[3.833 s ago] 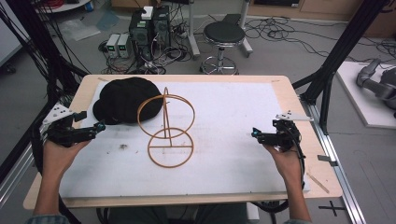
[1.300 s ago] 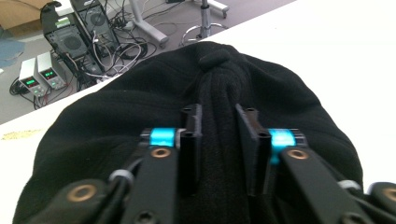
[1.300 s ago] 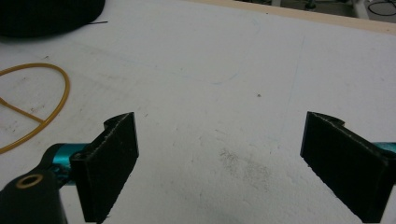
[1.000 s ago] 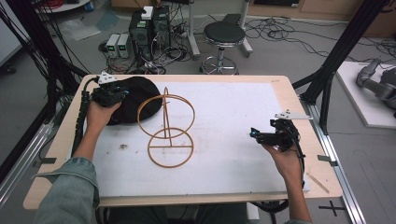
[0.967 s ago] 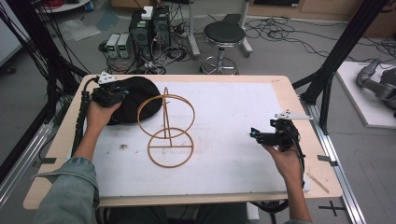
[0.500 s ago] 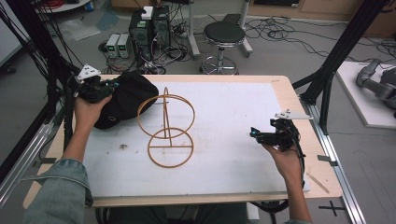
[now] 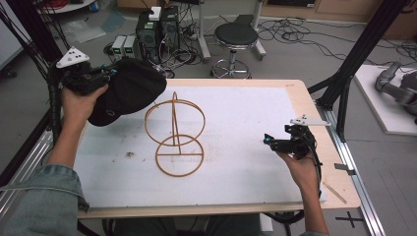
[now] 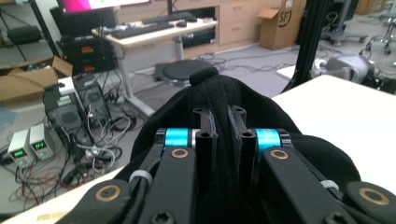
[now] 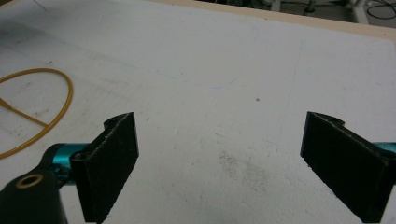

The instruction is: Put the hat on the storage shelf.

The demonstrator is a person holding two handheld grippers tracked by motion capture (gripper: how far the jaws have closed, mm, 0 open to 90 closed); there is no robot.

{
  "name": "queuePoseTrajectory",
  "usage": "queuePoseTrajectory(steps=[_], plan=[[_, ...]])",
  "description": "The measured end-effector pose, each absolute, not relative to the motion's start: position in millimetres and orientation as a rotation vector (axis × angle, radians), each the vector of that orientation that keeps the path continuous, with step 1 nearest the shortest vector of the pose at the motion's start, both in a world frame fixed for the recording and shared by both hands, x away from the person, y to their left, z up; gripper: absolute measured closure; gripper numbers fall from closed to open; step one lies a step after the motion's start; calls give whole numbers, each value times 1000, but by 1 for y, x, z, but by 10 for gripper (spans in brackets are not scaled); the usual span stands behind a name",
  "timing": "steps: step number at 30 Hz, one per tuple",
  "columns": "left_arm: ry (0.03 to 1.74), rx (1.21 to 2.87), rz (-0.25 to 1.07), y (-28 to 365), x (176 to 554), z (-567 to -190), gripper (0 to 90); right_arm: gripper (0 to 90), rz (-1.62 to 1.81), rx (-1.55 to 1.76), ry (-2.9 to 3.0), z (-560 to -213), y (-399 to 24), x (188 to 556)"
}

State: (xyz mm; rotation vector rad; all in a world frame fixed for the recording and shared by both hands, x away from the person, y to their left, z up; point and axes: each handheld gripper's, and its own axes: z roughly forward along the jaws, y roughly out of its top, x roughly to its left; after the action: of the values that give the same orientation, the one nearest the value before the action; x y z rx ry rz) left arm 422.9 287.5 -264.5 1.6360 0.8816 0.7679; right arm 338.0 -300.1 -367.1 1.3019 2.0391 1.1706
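I've got the black cap [image 7: 129, 88] pinched in my left gripper [image 8: 219, 135], lifted up-left of the wire stand [image 7: 175, 135]; next, I'd guess, drape it on, right gripper [image 9: 224, 163] wide open, empty.

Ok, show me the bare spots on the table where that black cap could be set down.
Widest bare patch: the white mat between the wire stand and the right gripper. The near-left corner, below the black cap held up by the left gripper, is bare too. The wire stand crowds the middle-left.
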Motion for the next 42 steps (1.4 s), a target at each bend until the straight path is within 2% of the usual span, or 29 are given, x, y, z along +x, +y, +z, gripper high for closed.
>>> queuePoseTrajectory(steps=[12,26,42], plan=[[842,1565,761,288,413,-236,830,110,1184,1299,2030,-365,-300,337],[769,1451,638,286,394,-210,829,110,1184,1295,2031,-364,-300,337],[655,1455,590,267,375,-191,828,110,1179,1288,2033,-363,-299,337]])
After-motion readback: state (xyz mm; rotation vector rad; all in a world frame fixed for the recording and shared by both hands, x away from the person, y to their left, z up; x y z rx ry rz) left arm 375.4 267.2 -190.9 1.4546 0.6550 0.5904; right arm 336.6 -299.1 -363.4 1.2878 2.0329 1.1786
